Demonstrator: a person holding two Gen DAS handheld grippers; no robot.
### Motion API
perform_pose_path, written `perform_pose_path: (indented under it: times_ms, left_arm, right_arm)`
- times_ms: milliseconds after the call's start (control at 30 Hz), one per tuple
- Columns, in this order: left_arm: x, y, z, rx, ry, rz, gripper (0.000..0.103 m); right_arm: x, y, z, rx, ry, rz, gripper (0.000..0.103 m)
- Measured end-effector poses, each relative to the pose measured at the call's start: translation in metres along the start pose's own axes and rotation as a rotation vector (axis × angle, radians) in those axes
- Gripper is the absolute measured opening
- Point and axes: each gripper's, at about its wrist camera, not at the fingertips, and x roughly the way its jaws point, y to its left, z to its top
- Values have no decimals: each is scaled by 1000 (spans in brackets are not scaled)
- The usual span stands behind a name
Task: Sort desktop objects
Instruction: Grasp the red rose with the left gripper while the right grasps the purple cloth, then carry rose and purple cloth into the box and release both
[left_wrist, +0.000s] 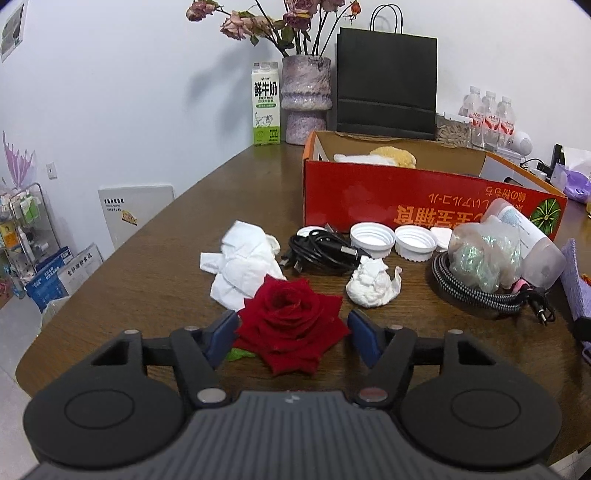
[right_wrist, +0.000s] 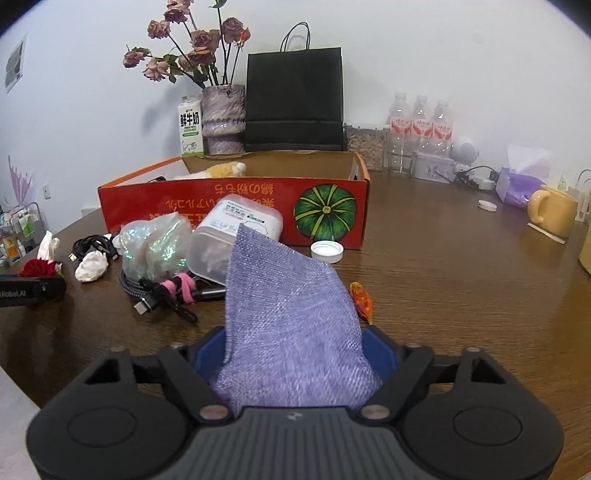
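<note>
Desktop clutter lies scattered on a brown wooden table (left_wrist: 147, 266) in front of a red cardboard box (left_wrist: 388, 199) with an upside-down pumpkin print, inside which a yellow plush toy (left_wrist: 395, 155) rests. Closest in the left wrist view, a red rose head (left_wrist: 291, 321) lies on the tabletop between the blue pads of the left gripper (left_wrist: 293, 326); the left pad touches its petals and the right pad sits just beside them, so a firm pinch cannot be confirmed. Behind the rose are a crumpled white tissue (left_wrist: 240, 262), a smaller wadded white tissue (left_wrist: 371, 282), a coiled black USB cable (left_wrist: 321, 251) and two white screw caps (left_wrist: 391, 240). To the right, an iridescent plastic bag (left_wrist: 484, 254) leans on a clear plastic tub (left_wrist: 532, 236) above a braided grey cable (left_wrist: 472, 291). The right gripper (right_wrist: 295, 350) is pinching a purple woven cloth (right_wrist: 288, 306), which stands up between its blue pads. Beside the cloth lie an orange wrapped candy (right_wrist: 362, 299) and another white cap (right_wrist: 327, 251).
</note>
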Motion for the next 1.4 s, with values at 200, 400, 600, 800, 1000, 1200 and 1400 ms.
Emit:
perform_pose_path:
  times_ms: [200,400,600,800,1000,1200,1400]
  left_arm:
    - [-4,0,-1,-2,-6,2,57]
    - [-9,-3,-3,13,-18,7,53]
    - [-21,-10,-2,48,-58,3,51]
    - [-34,-15,1,69,-99,1,50]
    - [-43,-19,13,57,-162,-35,50]
    - [-40,-33,47,45,-234,-103,50]
    - [-14,-50,99,13,-279,-164,50]
  right_arm:
    - [-5,3,-2,-14,-15,14,40]
    - [-8,5,-3,-13,-20,48,19]
    - [-18,4,-2,-9,-61,66,17]
    - [-31,5,3,-12,-111,67,17]
    - [-41,5,18,-29,-181,67,17]
    - [-43,9,55,-67,-292,51,17]
    - [-20,11,102,-74,-347,60,17]
